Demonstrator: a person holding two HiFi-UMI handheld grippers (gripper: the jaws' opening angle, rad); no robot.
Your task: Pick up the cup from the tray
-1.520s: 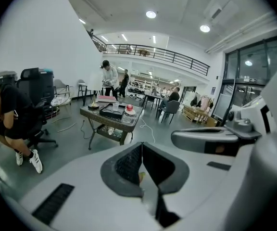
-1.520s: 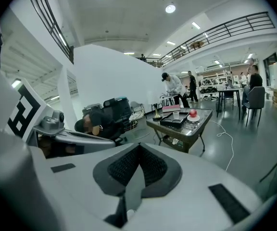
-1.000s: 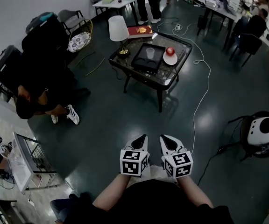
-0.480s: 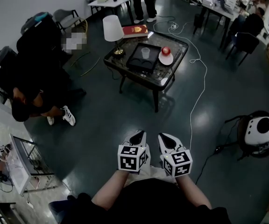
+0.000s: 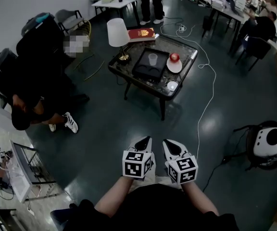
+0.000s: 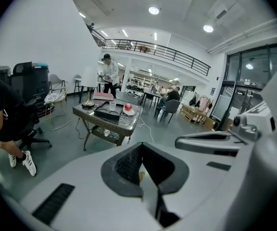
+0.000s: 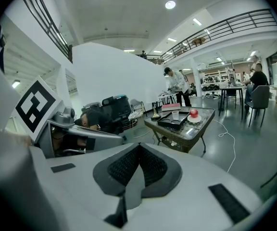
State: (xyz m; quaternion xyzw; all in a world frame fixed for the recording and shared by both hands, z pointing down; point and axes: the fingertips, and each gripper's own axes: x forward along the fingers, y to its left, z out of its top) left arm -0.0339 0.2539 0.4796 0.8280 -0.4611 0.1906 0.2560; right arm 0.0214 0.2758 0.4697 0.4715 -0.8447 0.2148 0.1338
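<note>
The left tool [image 5: 144, 140] and the right tool [image 5: 170, 143], pale grey shells with dark ribbed pads, were both closed on nothing. They were held side by side above the glossy dark floor [image 5: 105, 129], well apart from the desk [image 5: 143, 82]. The clear tapered cup [image 5: 152, 58] stood upright in the square black tray [image 5: 145, 71] on the glass-topped desk. Beside the tray, a round white plate [image 5: 173, 67] carried a red object [image 5: 175, 57].
</note>
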